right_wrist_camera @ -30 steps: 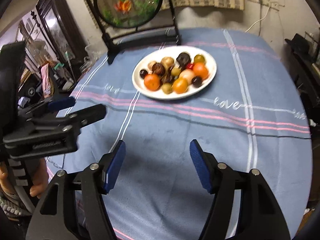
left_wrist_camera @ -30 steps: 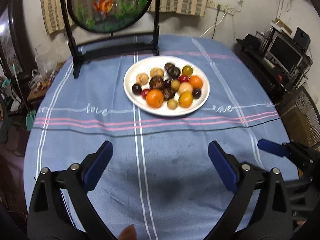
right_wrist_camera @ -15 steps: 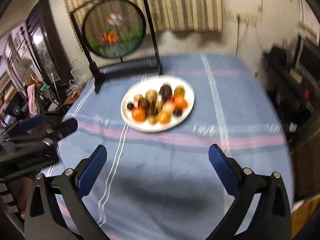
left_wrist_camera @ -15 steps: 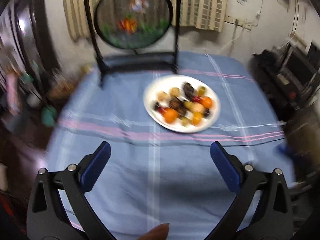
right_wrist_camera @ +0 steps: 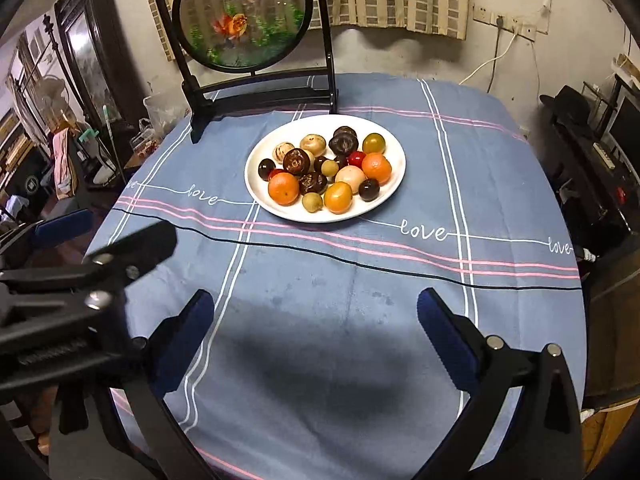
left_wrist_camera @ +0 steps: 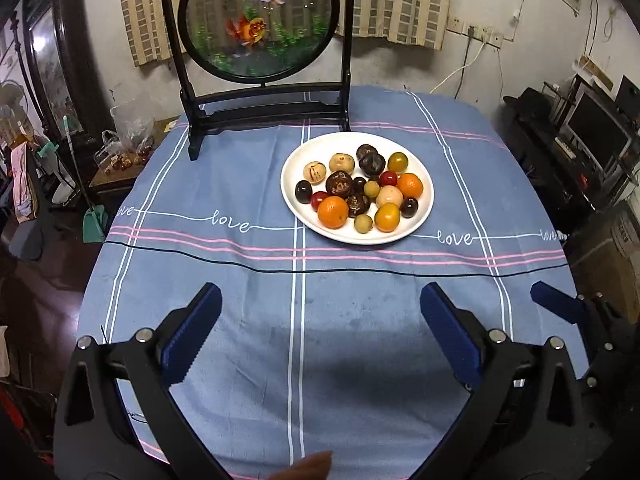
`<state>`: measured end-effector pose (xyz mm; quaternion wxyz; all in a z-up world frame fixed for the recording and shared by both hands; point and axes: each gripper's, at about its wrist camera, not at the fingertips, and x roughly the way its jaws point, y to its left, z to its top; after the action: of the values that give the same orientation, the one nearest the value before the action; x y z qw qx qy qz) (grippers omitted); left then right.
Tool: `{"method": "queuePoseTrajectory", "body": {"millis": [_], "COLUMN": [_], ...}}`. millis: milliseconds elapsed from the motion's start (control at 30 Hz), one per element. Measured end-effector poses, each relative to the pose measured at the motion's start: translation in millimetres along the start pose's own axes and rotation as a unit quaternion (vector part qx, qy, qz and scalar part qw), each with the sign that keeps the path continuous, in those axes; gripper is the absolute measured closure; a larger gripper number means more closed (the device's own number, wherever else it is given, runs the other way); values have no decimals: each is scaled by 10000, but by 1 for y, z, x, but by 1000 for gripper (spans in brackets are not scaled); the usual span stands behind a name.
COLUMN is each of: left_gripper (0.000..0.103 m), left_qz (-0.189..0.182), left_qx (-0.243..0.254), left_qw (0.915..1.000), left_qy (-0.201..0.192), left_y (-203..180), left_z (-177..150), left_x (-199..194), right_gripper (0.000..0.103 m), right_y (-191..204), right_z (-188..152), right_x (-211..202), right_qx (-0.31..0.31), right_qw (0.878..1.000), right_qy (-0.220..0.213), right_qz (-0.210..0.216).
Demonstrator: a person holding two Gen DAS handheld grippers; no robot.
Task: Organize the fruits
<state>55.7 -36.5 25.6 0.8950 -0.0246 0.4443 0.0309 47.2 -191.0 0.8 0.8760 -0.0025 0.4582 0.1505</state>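
A white plate sits on the far half of the blue tablecloth. It holds several small fruits: oranges, dark round ones, pale green ones and red ones. My left gripper hovers over bare cloth short of the plate, open and with nothing between its fingers. My right gripper hovers beside it, open wide and equally bare. One blue finger of the right gripper shows at the left wrist view's right edge. The left gripper's fingers show at the left of the right wrist view.
A round goldfish screen on a black stand stands at the table's back edge, behind the plate. Monitors and shelves line the right wall. Bags and clutter sit off the table's left side. A fingertip shows at the bottom.
The right gripper's jaws have spread from half open to wide open. Both grippers have risen and tilted up, so the plate looks farther off and more of the screen shows.
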Motion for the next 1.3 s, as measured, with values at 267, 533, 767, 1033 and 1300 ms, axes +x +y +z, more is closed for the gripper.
{"method": "queuePoseTrajectory", "body": {"millis": [267,533,767,1033,1300], "left_gripper": [2,2,2,2,2], "left_qz": [119,49,-19,-49,42], "left_qx": [-241,-315,-209,-191,-64], "left_qw": [9996,9993,9995,9996,9999], "left_qy": [30,199,233,205,148], "left_y": [25,32,26,25,21], "left_z": [3,4,6,5,4], "left_x": [1,12,17,18,17], "right_gripper": [1,1,1,1,1], "right_y": [1,4,-4,-4,-5], "right_z": [10,13,14,14,14], "right_x": [5,11,15,18,20], "right_qx": [123,79,211,231,235], "right_qw": [9999,9999,9997,9996,9996], "right_qy": [-73,-13,28,103,137], "right_qz": [20,-87,-131,-126,-102]}}
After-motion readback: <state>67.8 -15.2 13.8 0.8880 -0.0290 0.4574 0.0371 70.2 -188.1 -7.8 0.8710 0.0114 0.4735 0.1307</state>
